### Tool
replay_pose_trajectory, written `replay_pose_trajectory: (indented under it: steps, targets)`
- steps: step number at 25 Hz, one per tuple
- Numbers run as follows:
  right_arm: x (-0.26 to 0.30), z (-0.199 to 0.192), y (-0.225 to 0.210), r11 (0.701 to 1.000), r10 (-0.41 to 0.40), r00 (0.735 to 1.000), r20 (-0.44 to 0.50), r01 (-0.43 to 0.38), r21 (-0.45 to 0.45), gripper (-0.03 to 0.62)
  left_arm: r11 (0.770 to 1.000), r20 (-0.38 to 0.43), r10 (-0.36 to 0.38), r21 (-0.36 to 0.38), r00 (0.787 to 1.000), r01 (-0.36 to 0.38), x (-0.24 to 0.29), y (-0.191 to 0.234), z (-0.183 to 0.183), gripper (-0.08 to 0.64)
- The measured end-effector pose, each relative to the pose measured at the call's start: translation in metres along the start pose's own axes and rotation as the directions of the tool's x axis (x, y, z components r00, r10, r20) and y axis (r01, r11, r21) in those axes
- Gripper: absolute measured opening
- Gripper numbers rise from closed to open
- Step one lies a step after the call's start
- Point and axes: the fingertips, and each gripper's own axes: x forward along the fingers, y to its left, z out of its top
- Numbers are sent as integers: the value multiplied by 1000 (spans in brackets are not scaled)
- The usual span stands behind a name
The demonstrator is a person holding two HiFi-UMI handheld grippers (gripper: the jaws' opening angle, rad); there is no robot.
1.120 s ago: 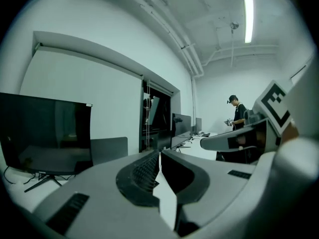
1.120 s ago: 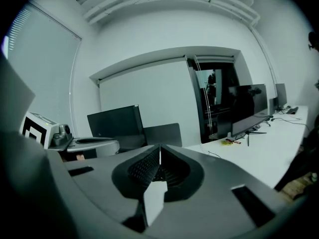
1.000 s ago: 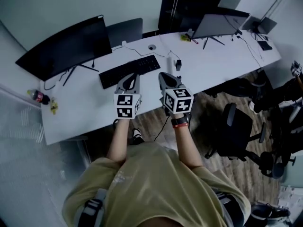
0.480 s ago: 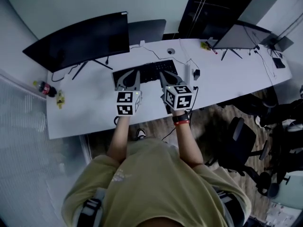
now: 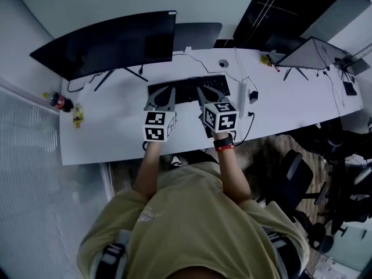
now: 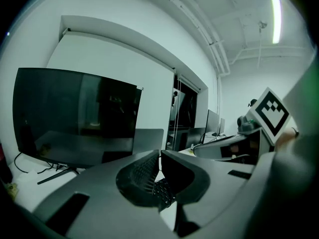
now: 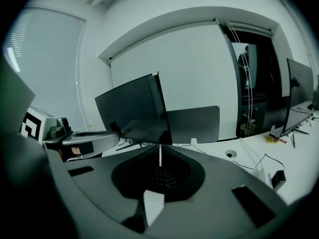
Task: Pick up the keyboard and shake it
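The black keyboard (image 5: 189,89) lies flat on the white desk (image 5: 110,135), in front of the big curved monitor (image 5: 110,42). In the head view my left gripper (image 5: 164,93) hovers over the keyboard's left part and my right gripper (image 5: 204,92) over its right part. Each gripper is shut with nothing between its jaws. In the left gripper view the left gripper (image 6: 159,153) has its tips together, and keyboard keys (image 6: 162,193) show below them. The right gripper (image 7: 160,148) is likewise closed tip to tip above the keys (image 7: 162,176) in its own view. Whether either touches the keyboard I cannot tell.
A white power strip (image 5: 244,90) and a small black device (image 5: 253,96) lie right of the keyboard, with cables running across the desk. A bottle (image 5: 60,102) and a yellow item (image 5: 78,116) sit at the desk's left end. A second monitor (image 5: 317,54) stands far right; office chairs (image 5: 302,167) stand below it.
Both grippers have reached forward from the desk's front edge to over the keyboard, staying shut. The head view has shifted, so the desk sits more central in it.
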Motion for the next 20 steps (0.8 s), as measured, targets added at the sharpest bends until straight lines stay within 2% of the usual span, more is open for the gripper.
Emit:
replay_pose_trajectory:
  steps: [9,15,20]
  targets:
    - [43,-5,-19,998,68,996,-56,-69,-12,29,995,-82,94,-19,992,-96,25,37,-23,29]
    - [64,-15,-52,998,65,994,-92,-65,6,31,986,-134,166,-4,977,-168,39,62,-36,29]
    - [75,-28,-87,999,40,992,-121,-39,16,31,982,-203,183,-20,962,-190,51,74,-58,31]
